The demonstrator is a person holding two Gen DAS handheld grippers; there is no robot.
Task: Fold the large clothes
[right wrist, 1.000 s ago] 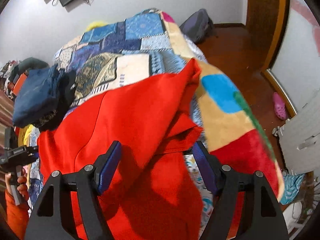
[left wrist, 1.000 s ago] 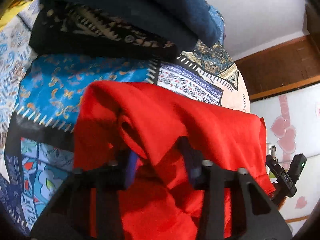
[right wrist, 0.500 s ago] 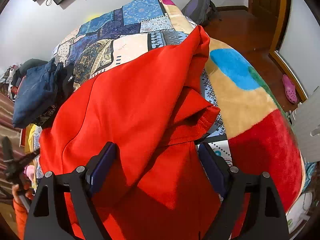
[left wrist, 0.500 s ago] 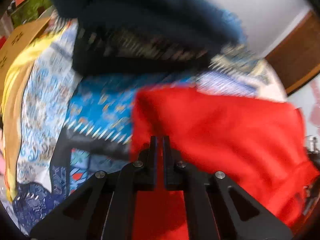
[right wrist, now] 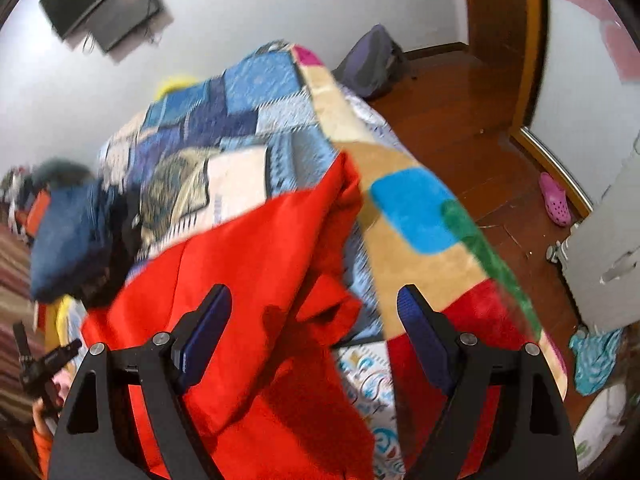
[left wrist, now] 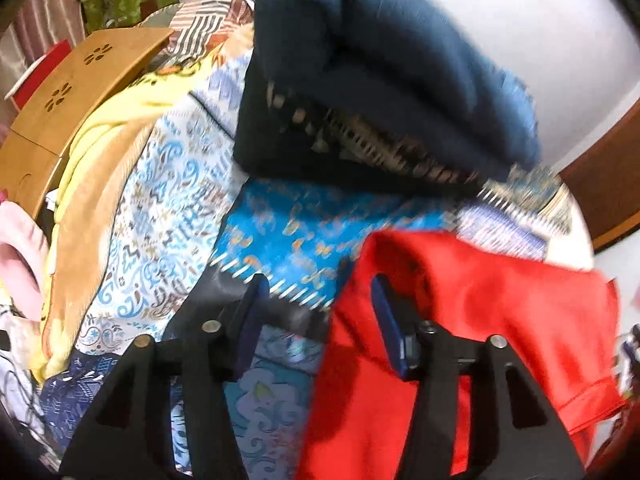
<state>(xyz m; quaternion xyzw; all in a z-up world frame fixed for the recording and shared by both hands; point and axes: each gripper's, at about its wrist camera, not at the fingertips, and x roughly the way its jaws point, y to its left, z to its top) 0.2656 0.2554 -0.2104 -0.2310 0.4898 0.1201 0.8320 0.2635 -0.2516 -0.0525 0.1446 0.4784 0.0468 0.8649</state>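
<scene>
- Red garment: plain bright red cloth, partly folded, with creased layers and a hemmed edge; it lies on the patchwork bedspread of the bed, near the bed's front edge
- Left gripper: jaws have just been opening and stand partly apart; nothing is clamped; the garment's left edge lies between and below the jaws, the right finger over the red cloth, the left finger over the bedspread
- Right gripper: jaws wide apart, pads clear of the cloth; a folded flap of the red garment lies below the gap, nearer the left finger; the colour-block blanket lies beside the right finger
- Stack of dark blue folded clothes: beyond the garment on the bed, apart from it
</scene>
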